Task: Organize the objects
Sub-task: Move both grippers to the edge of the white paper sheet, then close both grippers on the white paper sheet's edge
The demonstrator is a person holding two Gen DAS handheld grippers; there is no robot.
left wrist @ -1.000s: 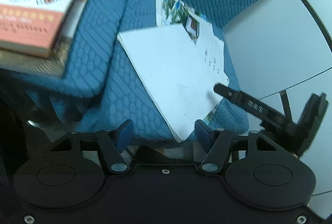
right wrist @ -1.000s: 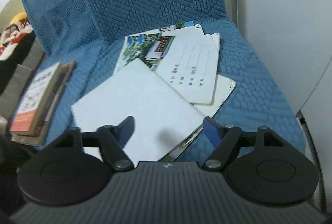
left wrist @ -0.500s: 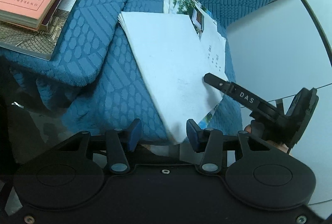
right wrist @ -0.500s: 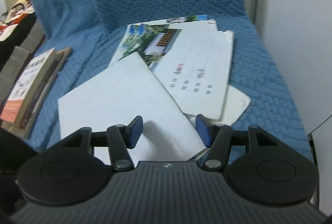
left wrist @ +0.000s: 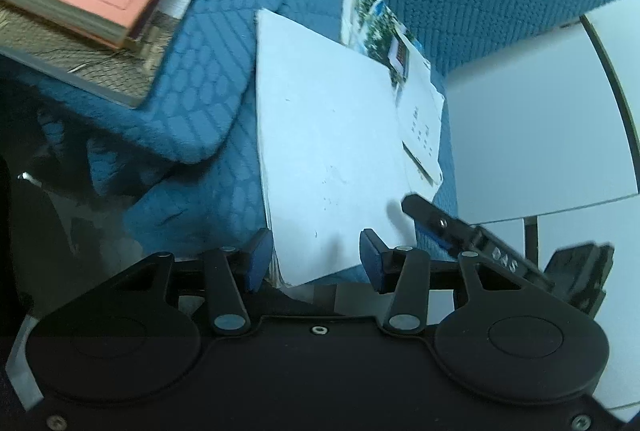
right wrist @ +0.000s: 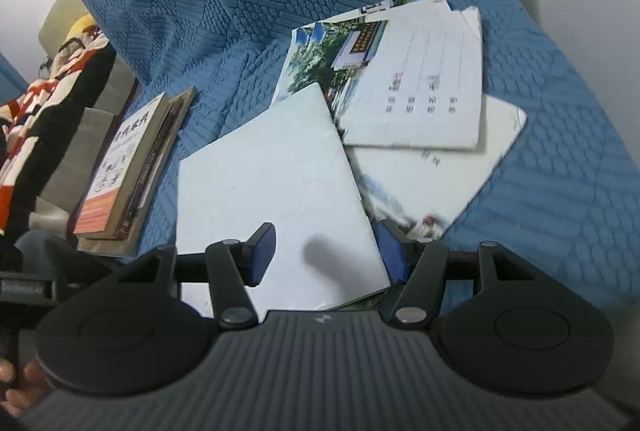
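Blue-padded, your right gripper [right wrist: 326, 251] is reaching low over the white booklet [right wrist: 276, 199], jaws gaping across its near corner; your left gripper [left wrist: 314, 257] is straddling its edge, open.

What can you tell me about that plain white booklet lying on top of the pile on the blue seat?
The plain white booklet is thin, with a blank, paper-like cover that is closed and lies flat but skewed. It rests on the blue quilted seat cover, its far corner overlapping a booklet with a photo cover and another paper below. Its near edge sits between the open fingers of both the right hand-held gripper and the left hand-held gripper; neither visibly clamps it.
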